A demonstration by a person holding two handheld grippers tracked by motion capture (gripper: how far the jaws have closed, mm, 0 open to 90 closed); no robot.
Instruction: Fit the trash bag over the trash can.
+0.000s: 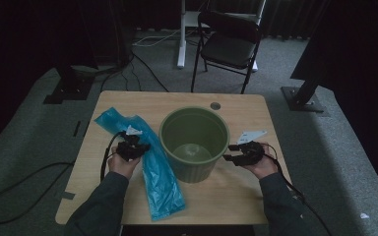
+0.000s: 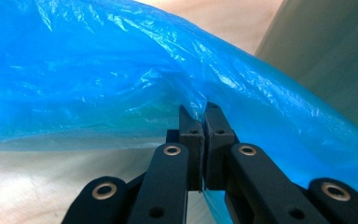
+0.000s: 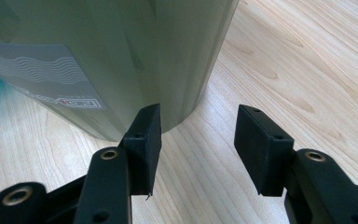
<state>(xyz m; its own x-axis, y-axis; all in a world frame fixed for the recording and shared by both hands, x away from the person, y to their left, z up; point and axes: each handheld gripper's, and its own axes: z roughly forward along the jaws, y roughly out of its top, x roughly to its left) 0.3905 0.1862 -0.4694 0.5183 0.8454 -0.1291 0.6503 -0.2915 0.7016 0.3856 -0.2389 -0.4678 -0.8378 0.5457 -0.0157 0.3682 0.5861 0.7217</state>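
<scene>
A green bin [image 1: 194,142] stands upright in the middle of the wooden table [image 1: 236,191]. A blue plastic bag [image 1: 155,172] lies flat to its left, running from the back left toward the front edge. My left gripper [image 1: 129,146] sits over the bag's middle and is shut on a fold of the blue bag [image 2: 121,79], the film pinched between its jaws. My right gripper [image 1: 235,153] is open just right of the bin, low on the table. In the right gripper view the bin wall [image 3: 121,56] with a label stands close ahead of the left fingertip [image 3: 145,135].
A black folding chair [image 1: 229,44] and a white stand leg [image 1: 181,34] are on the carpet beyond the table. A round cable hole [image 1: 215,105] sits near the table's far edge. Cables trail on the floor at the left. Dark stand bases flank the table.
</scene>
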